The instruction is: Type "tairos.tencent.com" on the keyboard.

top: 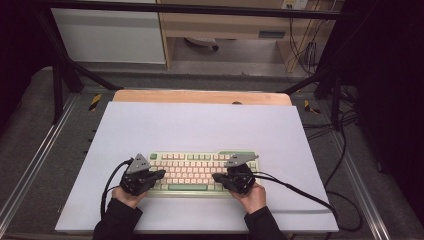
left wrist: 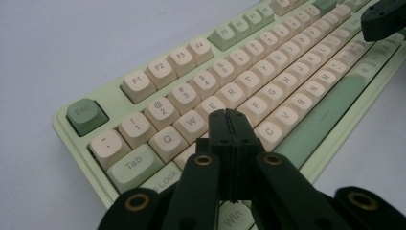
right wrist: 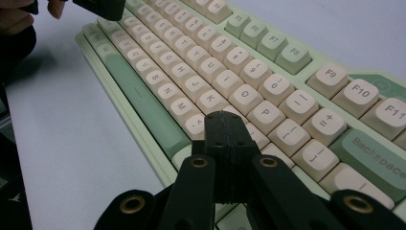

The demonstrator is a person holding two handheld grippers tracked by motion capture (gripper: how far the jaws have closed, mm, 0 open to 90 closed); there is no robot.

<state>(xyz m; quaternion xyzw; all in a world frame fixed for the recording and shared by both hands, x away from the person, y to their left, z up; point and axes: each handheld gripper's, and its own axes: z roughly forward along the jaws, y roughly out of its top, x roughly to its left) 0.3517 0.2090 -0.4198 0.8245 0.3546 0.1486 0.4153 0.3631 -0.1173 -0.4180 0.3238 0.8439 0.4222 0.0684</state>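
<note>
A pale green keyboard [top: 195, 162] with cream keys lies on the white mat near the front edge. My left gripper [top: 162, 174] rests over the keyboard's left end, pointing right, with its jaws shut and empty. In the left gripper view the closed tips [left wrist: 227, 116] hover just above the keyboard [left wrist: 268, 62], around the letters below W and E. My right gripper [top: 215, 176] sits over the right end, pointing left, also shut on nothing. In the right gripper view its tips [right wrist: 225, 117] hang over the keys of the keyboard [right wrist: 191, 52] below P.
The white mat [top: 200, 125] covers most of a wooden table [top: 200, 96] and lies bare beyond the keyboard. A black cable [top: 300, 187] trails right from the right gripper, another loops left of the left one. Black frame bars surround the table.
</note>
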